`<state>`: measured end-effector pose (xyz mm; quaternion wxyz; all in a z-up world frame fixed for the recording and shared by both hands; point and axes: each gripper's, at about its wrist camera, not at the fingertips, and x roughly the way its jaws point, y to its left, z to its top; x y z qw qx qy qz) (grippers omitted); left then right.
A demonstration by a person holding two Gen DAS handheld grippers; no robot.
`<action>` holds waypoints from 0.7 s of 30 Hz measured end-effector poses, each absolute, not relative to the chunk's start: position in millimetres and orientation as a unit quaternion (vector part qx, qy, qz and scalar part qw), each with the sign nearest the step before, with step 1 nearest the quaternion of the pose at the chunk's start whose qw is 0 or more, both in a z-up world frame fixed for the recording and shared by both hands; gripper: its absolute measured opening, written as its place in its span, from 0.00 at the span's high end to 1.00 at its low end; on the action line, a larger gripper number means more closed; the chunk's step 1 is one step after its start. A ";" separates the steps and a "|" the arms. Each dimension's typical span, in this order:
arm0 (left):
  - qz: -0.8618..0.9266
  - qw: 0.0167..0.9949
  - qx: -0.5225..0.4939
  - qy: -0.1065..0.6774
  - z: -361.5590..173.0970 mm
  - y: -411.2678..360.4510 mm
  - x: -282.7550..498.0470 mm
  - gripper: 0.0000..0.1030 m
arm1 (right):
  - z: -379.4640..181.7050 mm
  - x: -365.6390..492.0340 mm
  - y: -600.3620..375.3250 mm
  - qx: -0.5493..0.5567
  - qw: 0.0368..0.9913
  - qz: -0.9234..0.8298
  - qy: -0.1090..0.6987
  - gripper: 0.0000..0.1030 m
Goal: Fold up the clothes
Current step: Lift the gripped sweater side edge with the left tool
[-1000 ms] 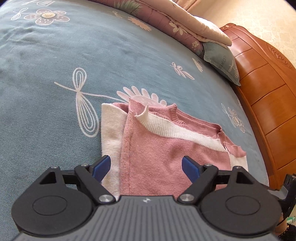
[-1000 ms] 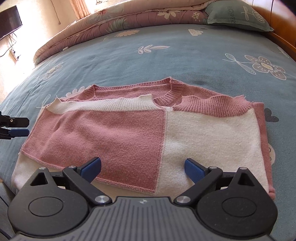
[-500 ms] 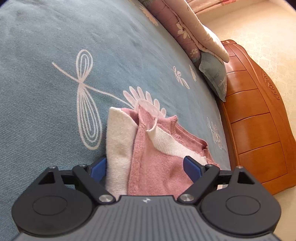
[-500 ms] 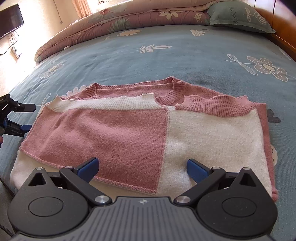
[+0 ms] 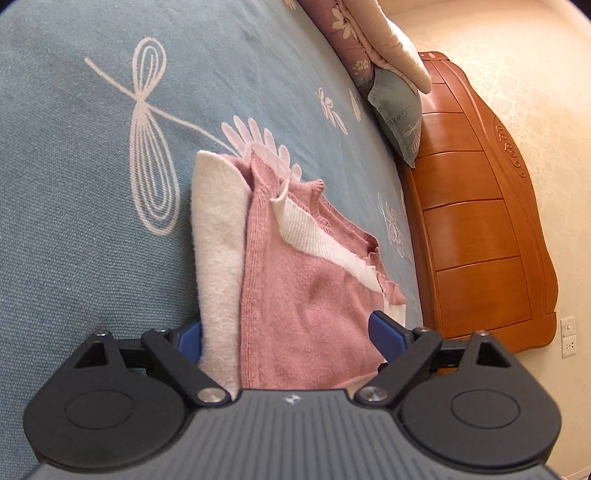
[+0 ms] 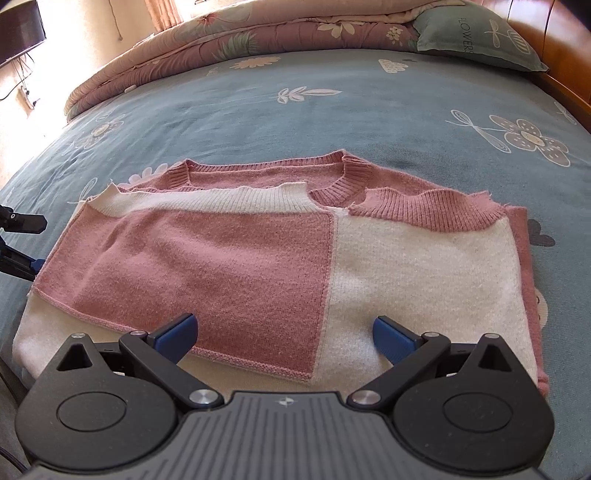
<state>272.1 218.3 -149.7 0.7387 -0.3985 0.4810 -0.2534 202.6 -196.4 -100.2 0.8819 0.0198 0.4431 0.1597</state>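
A pink and white knit sweater (image 6: 258, 258) lies folded on the blue flowered bedspread (image 6: 332, 122), with the sleeves laid across the front. My right gripper (image 6: 286, 334) hovers open over its near edge, nothing pressed between the blue pads (image 6: 177, 332). At the sweater's left side my left gripper (image 6: 38, 243) stands low. In the left wrist view that side edge of the sweater (image 5: 295, 295) runs between the open left gripper's (image 5: 288, 338) pads. The left pad (image 5: 188, 338) is partly hidden behind the white layer, and the pads do not squeeze the cloth.
A rolled floral quilt (image 6: 240, 33) and a grey-green pillow (image 6: 476, 33) lie along the far side of the bed. A wooden headboard (image 5: 480, 221) stands on the right of the left wrist view. A dark screen (image 6: 18, 29) is at far left.
My left gripper has dropped lower and tilted in toward the sweater's side edge, so the cloth now lies between its pads. The right gripper has held still.
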 end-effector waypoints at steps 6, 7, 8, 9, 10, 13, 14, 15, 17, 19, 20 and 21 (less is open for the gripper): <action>-0.266 0.739 -0.402 0.471 -153.2 214.9 293.0 0.13 | -99.1 200.9 -198.1 0.024 0.881 0.158 0.445 0.00; -0.271 0.734 -0.405 0.473 -154.0 216.1 289.1 0.13 | -99.4 200.7 -198.4 0.024 0.881 0.158 0.445 0.00; -0.276 0.729 -0.409 0.475 -155.0 217.3 284.8 0.13 | -99.6 200.6 -198.6 0.024 0.881 0.158 0.445 0.00; -0.280 0.726 -0.409 0.477 -155.1 218.5 278.7 0.13 | -99.6 200.3 -198.6 0.023 0.881 0.159 0.445 0.00; -0.282 0.723 -0.408 0.480 -155.0 219.6 272.2 0.13 | -99.4 200.0 -198.2 0.022 0.881 0.159 0.445 0.00; -0.285 0.723 -0.407 0.480 -155.8 219.2 257.8 0.14 | -99.0 199.0 -197.1 0.018 0.880 0.160 0.446 0.00; -0.285 0.724 -0.404 0.480 -155.9 218.0 257.6 0.14 | -98.7 198.6 -196.9 0.018 0.880 0.161 0.446 0.00; -0.286 0.726 -0.401 0.480 -156.1 216.9 257.4 0.14 | -98.5 198.2 -196.6 0.017 0.880 0.161 0.446 0.00; -0.285 0.722 -0.399 0.489 -155.3 211.7 268.7 0.14 | -98.3 197.7 -196.3 0.016 0.880 0.162 0.446 0.00; -0.290 0.722 -0.391 0.492 -155.0 204.7 282.3 0.14 | -98.2 197.4 -196.8 0.019 0.880 0.161 0.445 0.00; -0.296 0.723 -0.386 0.490 -155.3 201.1 288.6 0.14 | -98.2 197.1 -197.2 0.020 0.881 0.161 0.445 0.00; -0.299 0.723 -0.387 0.487 -156.2 199.5 292.4 0.14 | -98.2 196.8 -197.5 0.021 0.881 0.161 0.445 0.00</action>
